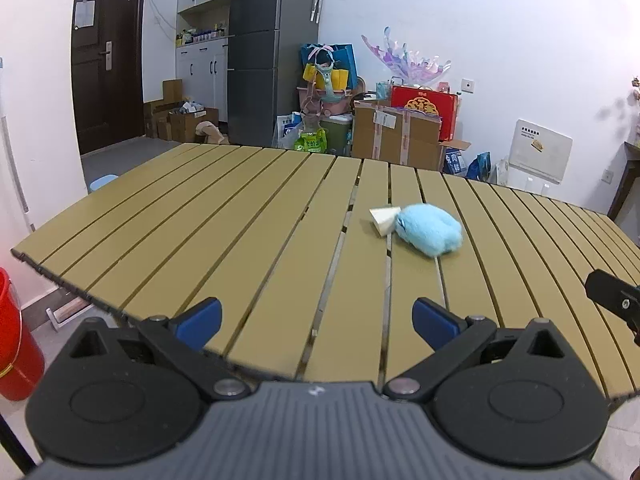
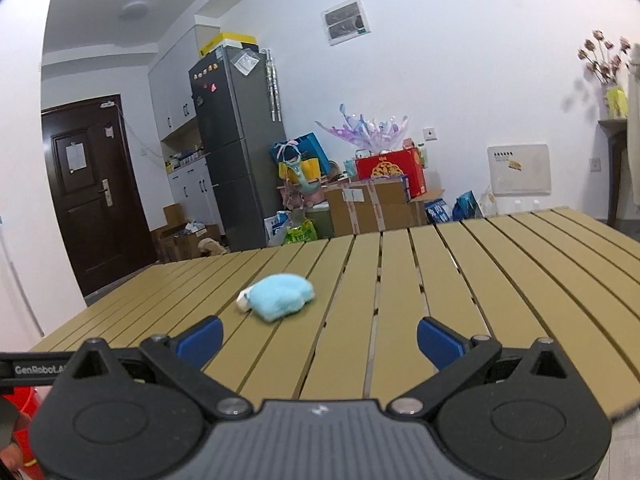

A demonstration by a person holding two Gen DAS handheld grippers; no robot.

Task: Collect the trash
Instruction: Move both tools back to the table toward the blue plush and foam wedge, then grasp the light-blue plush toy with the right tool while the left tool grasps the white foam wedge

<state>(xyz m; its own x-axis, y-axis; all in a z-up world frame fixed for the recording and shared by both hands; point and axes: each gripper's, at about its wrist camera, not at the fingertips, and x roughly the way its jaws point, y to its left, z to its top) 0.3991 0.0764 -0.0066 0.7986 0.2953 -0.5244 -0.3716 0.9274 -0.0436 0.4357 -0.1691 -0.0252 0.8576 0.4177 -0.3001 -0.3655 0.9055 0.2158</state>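
Note:
A light blue fluffy plush (image 1: 429, 229) lies on the slatted yellow-brown table (image 1: 224, 216), with a small white paper cone (image 1: 384, 219) touching its left end. My left gripper (image 1: 317, 322) is open and empty above the table's near edge, well short of both. In the right wrist view the plush (image 2: 282, 295) lies ahead and left of centre, the white piece (image 2: 243, 301) peeking out at its left. My right gripper (image 2: 319, 340) is open and empty over the table (image 2: 460, 280), a short way behind the plush.
A red bucket (image 1: 16, 340) stands on the floor left of the table. Part of the right gripper (image 1: 614, 296) shows at the right edge of the left wrist view. Boxes, bags and a grey fridge (image 1: 256, 52) stand against the far wall.

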